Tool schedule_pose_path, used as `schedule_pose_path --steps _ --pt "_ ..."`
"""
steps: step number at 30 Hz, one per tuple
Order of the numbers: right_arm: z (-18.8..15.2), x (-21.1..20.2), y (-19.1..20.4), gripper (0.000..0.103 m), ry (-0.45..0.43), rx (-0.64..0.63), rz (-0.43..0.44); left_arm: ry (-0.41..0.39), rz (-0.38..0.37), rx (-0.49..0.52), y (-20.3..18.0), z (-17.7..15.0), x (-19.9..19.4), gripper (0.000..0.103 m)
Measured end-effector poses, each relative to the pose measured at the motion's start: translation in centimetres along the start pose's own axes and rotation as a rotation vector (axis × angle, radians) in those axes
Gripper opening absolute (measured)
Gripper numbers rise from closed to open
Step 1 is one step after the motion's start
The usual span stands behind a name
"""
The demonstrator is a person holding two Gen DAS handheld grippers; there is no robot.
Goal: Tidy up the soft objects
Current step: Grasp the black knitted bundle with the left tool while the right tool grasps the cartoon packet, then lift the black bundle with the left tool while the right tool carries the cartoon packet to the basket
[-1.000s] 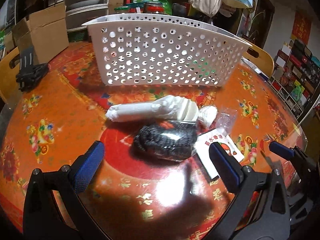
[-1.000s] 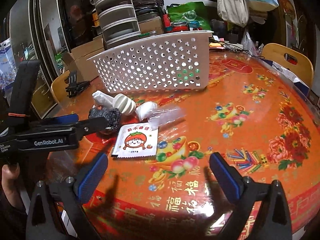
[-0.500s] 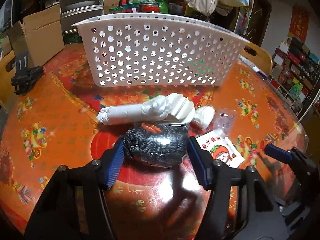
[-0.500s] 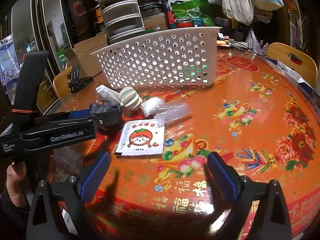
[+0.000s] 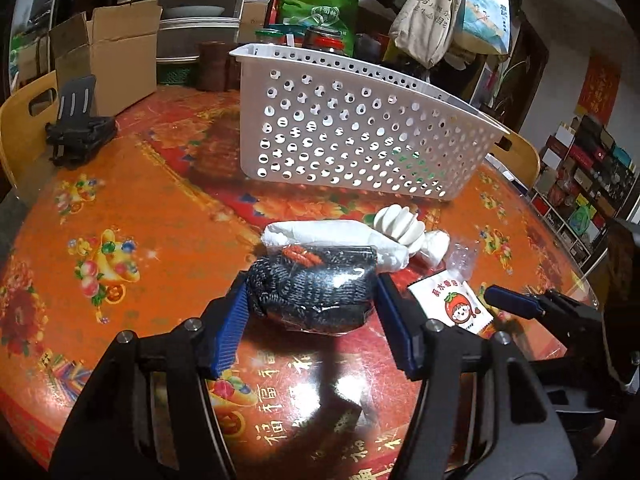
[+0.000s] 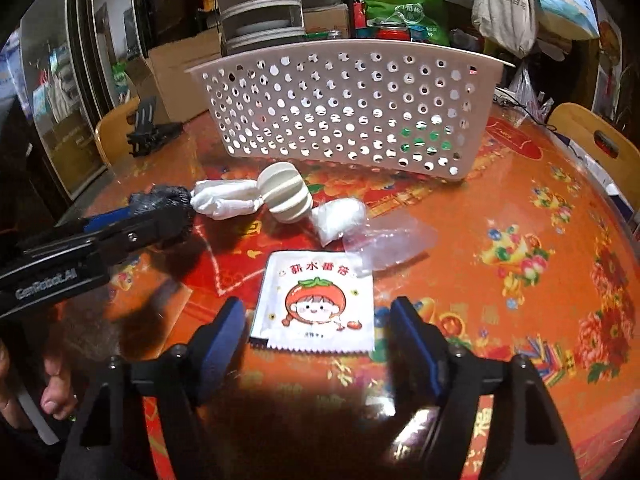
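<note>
1. Our left gripper (image 5: 310, 306) is clamped on a dark knitted bundle in clear wrap (image 5: 316, 286), its blue pads pressing both sides.
2. Our right gripper (image 6: 316, 338) is closing, its pads straddling the near end of a white sachet with a tomato cartoon (image 6: 318, 302) that lies flat on the table; they do not yet press on it.
3. Only the left wrist view shows the grip on the bundle; in the right wrist view we see just the bundle's tip past the left gripper's arm, and fingers (image 6: 54, 388) at the left edge.
4. Just behind the bundle lies a white rolled cloth (image 5: 332, 236), touching a cream ribbed toy (image 5: 400, 226) and a small white wrapped wad (image 6: 340, 218).
5. A crumpled clear bag (image 6: 390, 242) overlaps the sachet's far corner.
6. Farther back stands a white perforated basket (image 6: 344, 108) on the orange patterned tablecloth (image 6: 520, 208).
7. A black folding stand (image 5: 78, 126) sits well apart, left.
</note>
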State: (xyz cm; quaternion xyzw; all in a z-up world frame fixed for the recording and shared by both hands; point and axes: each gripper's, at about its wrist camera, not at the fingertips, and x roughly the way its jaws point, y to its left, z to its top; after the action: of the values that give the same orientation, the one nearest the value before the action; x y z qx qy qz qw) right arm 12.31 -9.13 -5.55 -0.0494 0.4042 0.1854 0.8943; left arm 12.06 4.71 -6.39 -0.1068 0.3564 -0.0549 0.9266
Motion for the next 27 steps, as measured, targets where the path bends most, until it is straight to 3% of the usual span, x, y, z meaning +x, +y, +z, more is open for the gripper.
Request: schedule_pose_path --steps 7,11,19,22,27 --pt "0.4 0.8 1.2 0.064 0.017 -0.065 -0.051 0.008 -0.005 -0.005 -0.2 -0.1 0.2 0.059" --pt "0.2 0.5 0.9 0.049 0.002 -0.055 -0.046 0.014 -0.009 -0.013 -0.2 0.0 0.4 0.059" --pt "-0.4 -0.3 -0.1 0.035 -0.024 -0.029 -0.012 0.017 -0.009 -0.008 -0.3 0.0 0.6 0.059" --pt "-0.6 -1.0 -0.4 0.021 -0.044 -0.014 0.019 0.022 -0.004 -0.006 -0.4 0.0 0.7 0.059" --pt "-1.1 -1.5 -0.3 0.020 -0.060 -0.010 0.038 0.024 0.007 -0.001 -0.5 0.0 0.8 0.059"
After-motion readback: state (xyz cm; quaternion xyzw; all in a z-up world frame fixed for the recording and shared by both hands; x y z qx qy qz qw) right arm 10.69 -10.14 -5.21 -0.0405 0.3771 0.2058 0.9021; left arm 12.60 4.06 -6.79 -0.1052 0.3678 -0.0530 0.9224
